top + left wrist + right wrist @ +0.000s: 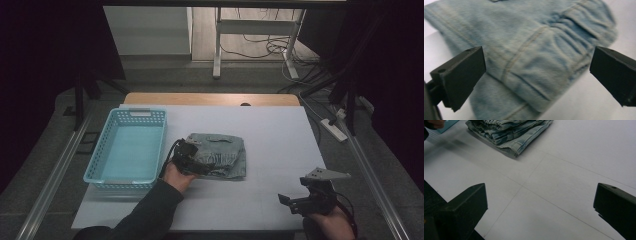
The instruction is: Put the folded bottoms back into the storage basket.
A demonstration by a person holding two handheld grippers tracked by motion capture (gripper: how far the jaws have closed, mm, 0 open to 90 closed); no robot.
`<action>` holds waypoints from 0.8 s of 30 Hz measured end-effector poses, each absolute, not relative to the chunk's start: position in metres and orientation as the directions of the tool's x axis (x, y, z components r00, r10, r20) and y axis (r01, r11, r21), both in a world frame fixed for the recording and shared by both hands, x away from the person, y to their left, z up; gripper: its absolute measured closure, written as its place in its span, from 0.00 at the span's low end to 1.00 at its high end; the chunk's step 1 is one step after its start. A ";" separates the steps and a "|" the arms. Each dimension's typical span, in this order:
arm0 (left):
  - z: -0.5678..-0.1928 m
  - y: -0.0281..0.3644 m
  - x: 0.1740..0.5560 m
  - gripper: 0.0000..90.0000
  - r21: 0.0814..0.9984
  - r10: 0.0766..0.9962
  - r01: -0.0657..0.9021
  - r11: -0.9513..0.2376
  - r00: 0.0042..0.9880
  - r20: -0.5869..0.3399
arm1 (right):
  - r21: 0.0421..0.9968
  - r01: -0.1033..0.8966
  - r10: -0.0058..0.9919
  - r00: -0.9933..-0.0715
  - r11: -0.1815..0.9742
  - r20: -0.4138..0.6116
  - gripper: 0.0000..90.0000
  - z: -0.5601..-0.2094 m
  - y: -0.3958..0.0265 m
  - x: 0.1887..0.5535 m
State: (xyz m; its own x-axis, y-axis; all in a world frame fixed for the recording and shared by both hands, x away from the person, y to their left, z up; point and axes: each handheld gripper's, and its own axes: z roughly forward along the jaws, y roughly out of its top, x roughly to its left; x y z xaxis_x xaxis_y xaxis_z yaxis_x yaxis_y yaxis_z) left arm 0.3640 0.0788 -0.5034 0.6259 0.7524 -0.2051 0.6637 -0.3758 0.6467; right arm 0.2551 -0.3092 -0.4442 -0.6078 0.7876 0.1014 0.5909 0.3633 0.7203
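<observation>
A white-topped desk [270, 150] is seen in a dim room with cables on the far floor. Folded light-blue jeans [220, 155] lie at its middle, just right of a turquoise basket [127, 150]. The left tongs [192, 162] are held spread wide over the jeans' near-left edge. The right tongs [292, 201], likewise released, hover at the near right, well apart from the jeans.

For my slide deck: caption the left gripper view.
Open left tool poised over folded, faded denim jeans on the white table.
</observation>
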 end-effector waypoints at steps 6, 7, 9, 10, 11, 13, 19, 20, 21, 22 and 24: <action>-0.503 0.086 0.370 0.00 0.643 0.766 0.686 -0.342 0.600 -0.233 | 0.718 0.593 0.787 -0.608 0.365 0.102 0.00 -0.444 -0.309 0.255; -0.502 0.087 0.370 0.00 0.641 0.766 0.688 -0.341 0.598 -0.234 | 0.719 0.593 0.788 -0.607 0.363 0.103 0.00 -0.444 -0.309 0.255; -0.500 0.090 0.370 0.00 0.645 0.770 0.691 -0.326 0.590 -0.242 | 0.719 0.592 0.787 -0.608 0.363 0.103 0.00 -0.444 -0.309 0.255; -0.498 0.091 0.370 0.00 0.647 0.773 0.691 -0.322 0.586 -0.241 | 0.719 0.592 0.787 -0.609 0.364 0.103 0.00 -0.444 -0.309 0.255; -0.498 0.091 0.371 0.00 0.651 0.774 0.690 -0.318 0.585 -0.242 | 0.719 0.592 0.787 -0.609 0.364 0.103 0.00 -0.444 -0.309 0.255; -0.496 0.093 0.370 0.00 0.658 0.782 0.687 -0.310 0.577 -0.234 | 0.718 0.591 0.786 -0.610 0.367 0.100 0.00 -0.444 -0.309 0.255; -0.494 0.099 0.372 0.01 0.646 0.799 0.704 -0.295 0.553 -0.237 | 0.717 0.592 0.785 -0.611 0.367 0.102 0.00 -0.444 -0.309 0.256; -0.497 0.098 0.373 0.01 0.633 0.803 0.710 -0.309 0.551 -0.225 | 0.718 0.591 0.785 -0.611 0.368 0.102 0.00 -0.444 -0.309 0.256; -0.498 0.096 0.373 0.01 0.623 0.806 0.710 -0.330 0.555 -0.205 | 0.717 0.590 0.784 -0.613 0.371 0.099 0.00 -0.444 -0.309 0.256; -0.500 0.094 0.372 0.01 0.613 0.809 0.715 -0.337 0.553 -0.200 | 0.718 0.589 0.783 -0.614 0.371 0.099 0.00 -0.444 -0.309 0.256; -0.505 0.092 0.374 0.01 0.585 0.812 0.739 -0.336 0.542 -0.218 | 0.718 0.589 0.784 -0.614 0.372 0.098 0.00 -0.444 -0.309 0.255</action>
State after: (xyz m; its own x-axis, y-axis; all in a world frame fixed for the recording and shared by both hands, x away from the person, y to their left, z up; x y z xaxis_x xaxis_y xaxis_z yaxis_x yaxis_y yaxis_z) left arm 0.3735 0.0922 -0.5051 0.5417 0.8118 -0.2180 0.7385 -0.3357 0.5847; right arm 0.2554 -0.3086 -0.4444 -0.6137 0.7835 0.0976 0.5890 0.3719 0.7175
